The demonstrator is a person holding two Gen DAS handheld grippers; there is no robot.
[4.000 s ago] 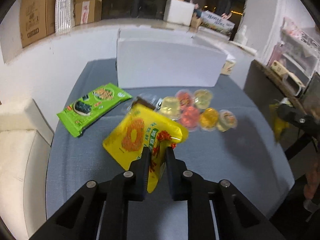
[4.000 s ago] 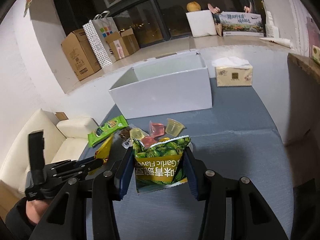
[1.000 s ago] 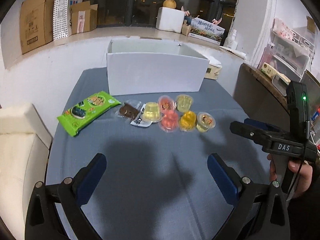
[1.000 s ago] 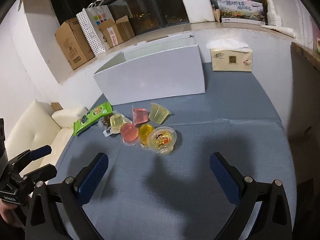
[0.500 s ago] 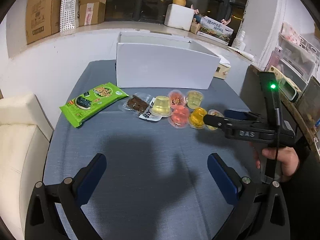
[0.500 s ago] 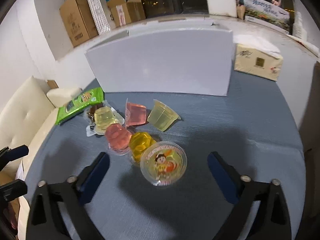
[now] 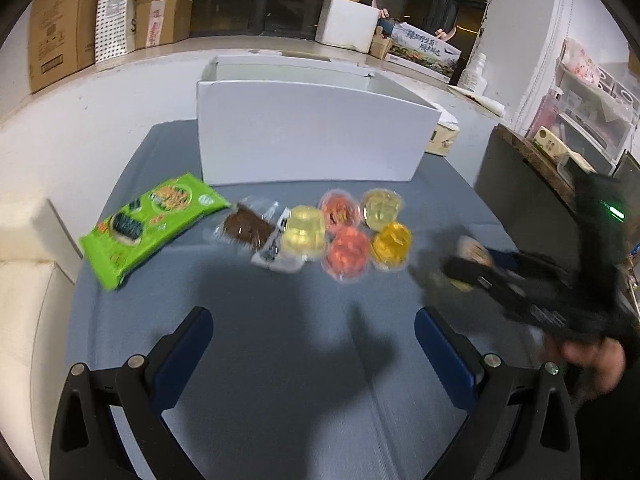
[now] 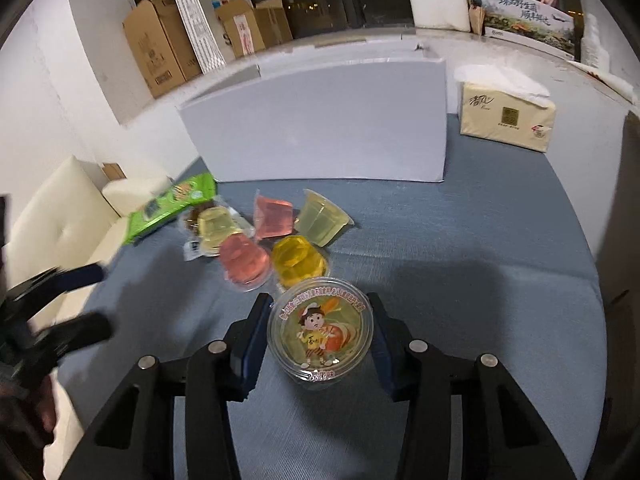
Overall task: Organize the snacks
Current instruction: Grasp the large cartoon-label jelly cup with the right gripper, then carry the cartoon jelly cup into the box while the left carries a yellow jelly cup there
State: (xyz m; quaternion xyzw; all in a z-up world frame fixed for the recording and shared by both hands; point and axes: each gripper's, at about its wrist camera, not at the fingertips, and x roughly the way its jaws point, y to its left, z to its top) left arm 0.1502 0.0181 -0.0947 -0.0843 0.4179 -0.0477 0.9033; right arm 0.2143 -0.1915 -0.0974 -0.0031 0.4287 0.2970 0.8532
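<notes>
Clear plastic jelly cup with a cartoon lid (image 8: 320, 334) sits low-centre in the right wrist view, clamped between the right gripper (image 8: 320, 336) pads. 5 small jelly cups (image 8: 276, 236), a green snack packet (image 7: 150, 222) and a brown wrapped bar (image 7: 246, 228) remain on the grey cloth before the white box (image 7: 312, 140). Left gripper (image 7: 314, 344) hangs wide open, empty; most sorting looks undone.

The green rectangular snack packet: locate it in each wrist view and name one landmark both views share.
Left wrist view: the green rectangular snack packet lies flat at left of centre, on the grey tablecloth, left of the jelly cups.
Right wrist view: the packet sits at mid-left, further off, beyond the jelly cups.
Shared landmark: the white open cardboard box, standing just behind the packet in both views.
</notes>
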